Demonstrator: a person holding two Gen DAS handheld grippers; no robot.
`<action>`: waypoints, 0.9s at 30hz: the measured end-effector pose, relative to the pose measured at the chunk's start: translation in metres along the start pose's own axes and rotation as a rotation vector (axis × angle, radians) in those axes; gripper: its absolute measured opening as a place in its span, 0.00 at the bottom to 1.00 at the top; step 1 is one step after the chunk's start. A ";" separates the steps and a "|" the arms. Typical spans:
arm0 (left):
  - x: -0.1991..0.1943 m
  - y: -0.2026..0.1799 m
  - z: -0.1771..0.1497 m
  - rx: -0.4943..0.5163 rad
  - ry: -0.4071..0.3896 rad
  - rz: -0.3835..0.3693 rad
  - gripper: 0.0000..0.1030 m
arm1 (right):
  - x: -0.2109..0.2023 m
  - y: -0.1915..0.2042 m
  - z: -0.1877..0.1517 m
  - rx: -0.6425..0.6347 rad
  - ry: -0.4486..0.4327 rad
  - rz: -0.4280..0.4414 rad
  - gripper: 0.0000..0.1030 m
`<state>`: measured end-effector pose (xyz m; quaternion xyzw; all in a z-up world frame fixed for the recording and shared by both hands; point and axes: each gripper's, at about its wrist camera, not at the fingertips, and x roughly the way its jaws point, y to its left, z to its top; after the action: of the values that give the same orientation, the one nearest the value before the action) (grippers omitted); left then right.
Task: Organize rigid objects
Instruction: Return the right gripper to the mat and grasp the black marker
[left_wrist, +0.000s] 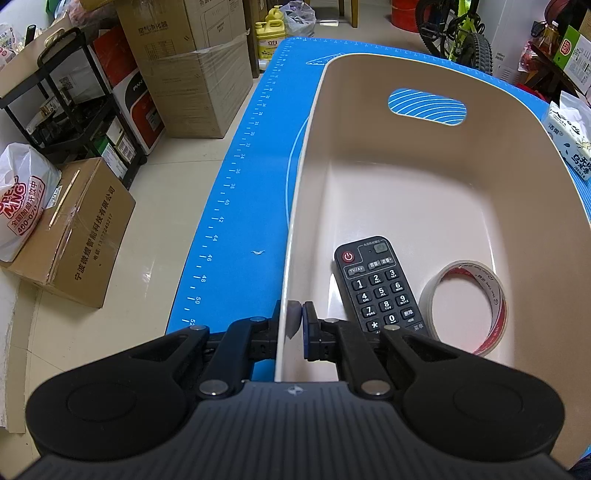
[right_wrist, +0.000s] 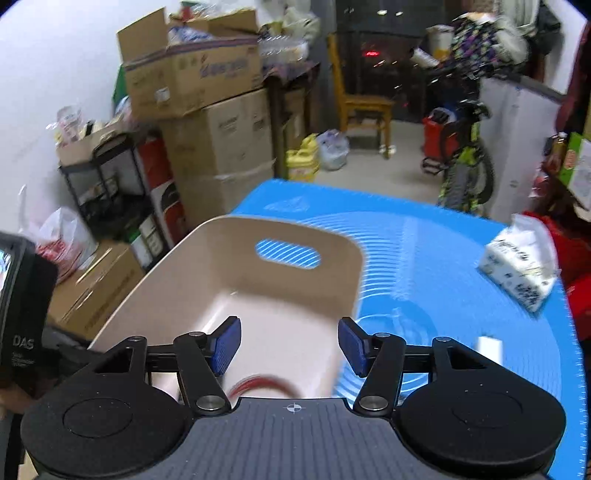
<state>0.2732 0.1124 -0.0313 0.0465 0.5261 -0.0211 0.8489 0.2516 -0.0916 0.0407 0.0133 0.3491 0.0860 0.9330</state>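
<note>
A beige plastic bin (left_wrist: 436, 177) with a handle slot stands on the blue mat (left_wrist: 240, 206). Inside it lie a black remote control (left_wrist: 380, 286) and a roll of clear tape (left_wrist: 467, 304). My left gripper (left_wrist: 291, 325) is shut on the bin's left wall, one finger outside and one inside. In the right wrist view my right gripper (right_wrist: 290, 345) is open and empty above the bin (right_wrist: 207, 266). The tape roll (right_wrist: 258, 384) shows just under it, blurred. A small white object (right_wrist: 489, 347) lies on the mat (right_wrist: 436, 258) to the right.
A tissue pack (right_wrist: 521, 266) lies on the mat's right side, also in the left wrist view (left_wrist: 570, 144). Cardboard boxes (left_wrist: 85, 229), a black shelf (left_wrist: 74, 110) and a bicycle (right_wrist: 465, 162) stand on the floor around the table. The mat's left edge (left_wrist: 207, 258) is close to the bin.
</note>
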 end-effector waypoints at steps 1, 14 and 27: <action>0.000 0.000 0.000 0.001 0.000 0.000 0.09 | -0.002 -0.004 -0.001 0.008 -0.008 -0.015 0.65; 0.000 0.000 0.000 0.000 0.000 0.002 0.10 | -0.002 -0.072 -0.034 0.134 -0.027 -0.165 0.65; 0.000 0.001 0.000 0.000 0.000 0.002 0.10 | 0.055 -0.076 -0.090 0.188 0.137 -0.161 0.54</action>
<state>0.2735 0.1130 -0.0313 0.0469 0.5260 -0.0205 0.8489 0.2453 -0.1607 -0.0699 0.0667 0.4184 -0.0217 0.9056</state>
